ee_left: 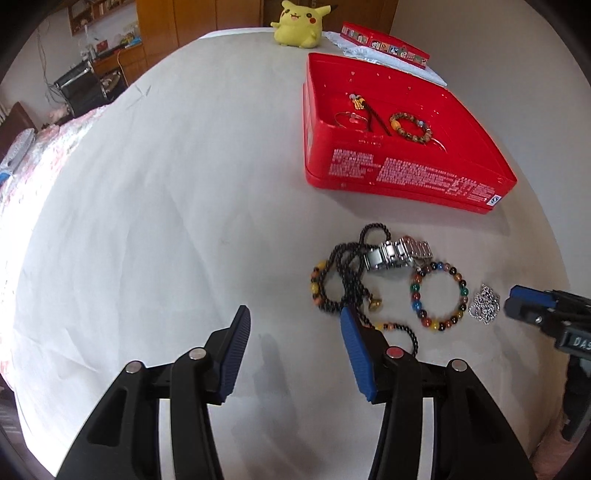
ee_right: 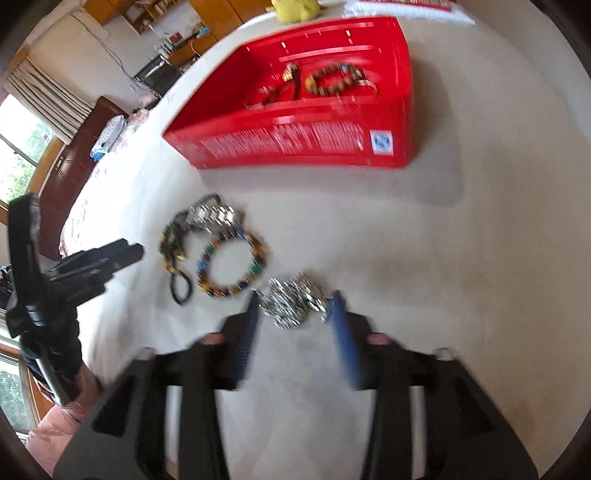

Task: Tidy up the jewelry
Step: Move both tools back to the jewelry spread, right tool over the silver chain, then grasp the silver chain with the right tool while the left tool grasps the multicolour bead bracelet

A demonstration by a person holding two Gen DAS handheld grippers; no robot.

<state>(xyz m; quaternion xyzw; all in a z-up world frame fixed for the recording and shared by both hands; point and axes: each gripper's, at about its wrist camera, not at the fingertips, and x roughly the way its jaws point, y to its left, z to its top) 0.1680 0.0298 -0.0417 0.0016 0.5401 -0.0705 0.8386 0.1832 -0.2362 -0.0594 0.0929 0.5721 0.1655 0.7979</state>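
A red box (ee_left: 406, 177) (ee_right: 295, 140) stands on the white cloth and holds a brown bead bracelet (ee_left: 410, 127), a black cord with a gold charm (ee_left: 364, 110) and a thin bangle (ee_left: 351, 118). In front of it lie a black bead necklace (ee_left: 347, 273), a silver watch (ee_left: 395, 254), a multicoloured bead bracelet (ee_left: 439, 295) (ee_right: 232, 266) and a silver chain (ee_left: 484, 302) (ee_right: 291, 306). My left gripper (ee_left: 294, 314) (ee_right: 125, 254) is open and empty; its right finger overlaps the black necklace. My right gripper (ee_right: 295, 296) (ee_left: 517, 301) is open, its tips on either side of the silver chain.
A yellow plush toy (ee_left: 297, 24) and the red box lid (ee_left: 384, 44) sit at the far end of the table. The cloth's edge drops off at the left beside a floral bed cover (ee_left: 33, 177). A person's pink sleeve (ee_right: 55, 432) shows low on the left.
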